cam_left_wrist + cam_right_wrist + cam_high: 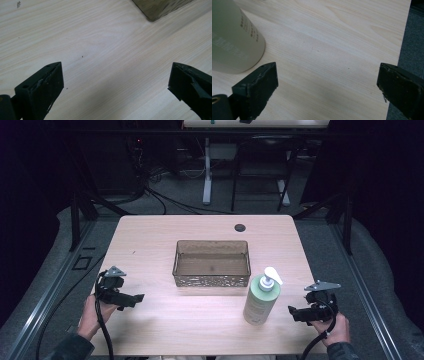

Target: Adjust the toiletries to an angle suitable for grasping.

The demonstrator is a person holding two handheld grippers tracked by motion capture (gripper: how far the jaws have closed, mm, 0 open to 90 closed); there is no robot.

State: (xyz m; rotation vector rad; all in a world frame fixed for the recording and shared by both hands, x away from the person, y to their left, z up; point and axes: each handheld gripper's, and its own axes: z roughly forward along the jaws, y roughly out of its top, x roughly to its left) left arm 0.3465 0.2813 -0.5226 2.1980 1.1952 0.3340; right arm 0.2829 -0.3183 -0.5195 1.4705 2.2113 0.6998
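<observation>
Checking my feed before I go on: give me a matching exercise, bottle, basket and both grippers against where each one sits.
Things:
1. pump bottle
2. basket
3. left gripper
4. right gripper

Places:
A. middle of the table, empty
B. open, near the table's right edge
C. upright, in front of the basket's right corner
D. open, over bare wood at the left

Pairs: 1-C, 2-A, 3-D, 4-B

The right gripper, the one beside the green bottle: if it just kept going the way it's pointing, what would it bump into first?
Probably the pump bottle. The right gripper points left across the table, with the bottle close ahead. In the right gripper view the bottle sits off to the left side, so it might only graze it or slip past.
</observation>
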